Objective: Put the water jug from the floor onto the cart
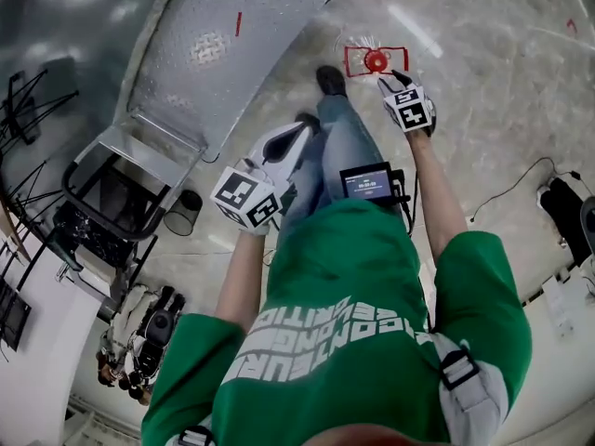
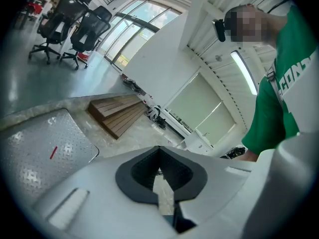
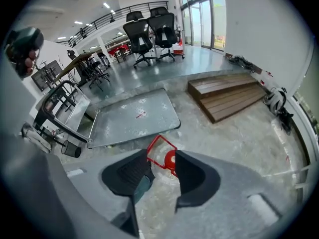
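White lettering runs across the green shirt [image 1: 372,277], too warped to read, and a red dash marks the cart [image 1: 232,35] on its checker-plate deck. The pale polished floor [image 1: 483,82] lies wide open to the right. The water jug [image 1: 376,60], red-capped, stands on it near the cart's corner. The right claw [image 3: 162,166] is half open, lined up on the cap, empty. The left claw [image 2: 159,153] is pinched shut, gripping nothing
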Demonstrator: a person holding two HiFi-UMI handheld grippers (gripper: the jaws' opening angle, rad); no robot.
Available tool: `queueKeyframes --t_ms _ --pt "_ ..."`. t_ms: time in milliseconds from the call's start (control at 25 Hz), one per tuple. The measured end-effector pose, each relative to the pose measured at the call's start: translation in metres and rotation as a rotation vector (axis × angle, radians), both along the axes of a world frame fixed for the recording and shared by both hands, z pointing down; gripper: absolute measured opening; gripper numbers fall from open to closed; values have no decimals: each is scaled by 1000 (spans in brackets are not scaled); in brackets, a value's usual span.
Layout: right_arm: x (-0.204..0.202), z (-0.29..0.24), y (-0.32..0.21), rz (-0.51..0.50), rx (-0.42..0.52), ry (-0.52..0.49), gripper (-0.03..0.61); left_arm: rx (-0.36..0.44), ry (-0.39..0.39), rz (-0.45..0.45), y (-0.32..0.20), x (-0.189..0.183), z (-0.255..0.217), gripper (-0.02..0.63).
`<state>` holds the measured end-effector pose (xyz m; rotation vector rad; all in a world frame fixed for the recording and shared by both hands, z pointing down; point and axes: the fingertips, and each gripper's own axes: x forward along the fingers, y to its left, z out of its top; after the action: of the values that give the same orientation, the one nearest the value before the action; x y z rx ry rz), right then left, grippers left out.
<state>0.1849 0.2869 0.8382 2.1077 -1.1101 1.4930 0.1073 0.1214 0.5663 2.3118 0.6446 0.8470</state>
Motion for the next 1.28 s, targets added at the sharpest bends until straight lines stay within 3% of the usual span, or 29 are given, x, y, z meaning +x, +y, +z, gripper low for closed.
queueKeyframes --t_ms 320,680,1280 --pt "9 94 13 43 -116 -61 238 25 -18 8 1 17 33 15" --pt "10 154 12 64 -220 -148 273 15 -59 -54 -11 4 60 15" --pt "30 179 0 65 -211 -55 295 -18 -96 -97 0 -7 76 15"
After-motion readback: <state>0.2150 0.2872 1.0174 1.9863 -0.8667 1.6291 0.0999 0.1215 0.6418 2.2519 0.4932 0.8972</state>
